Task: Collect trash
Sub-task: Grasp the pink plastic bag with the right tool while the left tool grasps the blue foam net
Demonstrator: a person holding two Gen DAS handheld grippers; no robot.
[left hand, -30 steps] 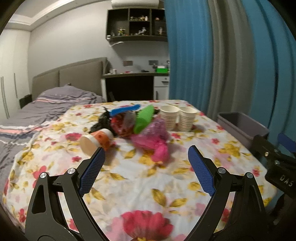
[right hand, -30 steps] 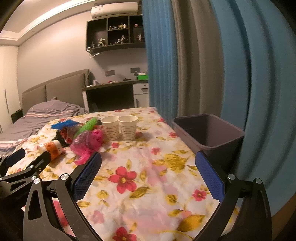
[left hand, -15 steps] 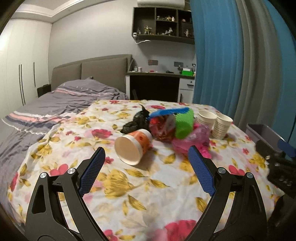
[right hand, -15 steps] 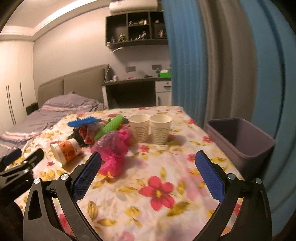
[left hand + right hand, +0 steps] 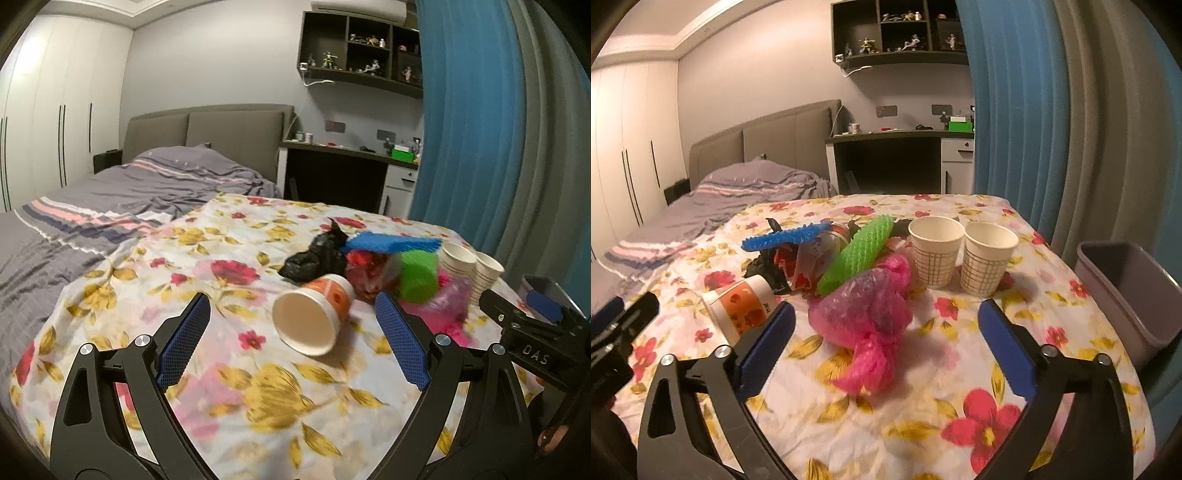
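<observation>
**Grippers held over trash pile on flowered cloth**

Both grippers are being held low over a flowered cloth, with nothing between their fingers. On the left gripper, the 2 blue pads are being kept wide apart, and a tipped orange-and-white cup is lying on its side just beyond them, its open mouth turned toward the camera. On the right gripper, the jaws are closing slightly while standing wide, and a crumpled pink plastic bag is lying on the cloth ahead of them, untouched by either pad.

Trash is being shown heaped near the middle of the cloth: a black bag, a blue spiky strip resting across the top of the heap, a green mesh sleeve leaning tilted against a red-and-clear wrapper, and the pink bag just beside them. 2 upright paper cups are standing side by side, touching or nearly so, to the right of the heap.

A grey bin is being seen at the right edge of the cloth, open at the top. A bed with grey striped covers is lying beyond, and blue curtains are hanging at the right.
</observation>
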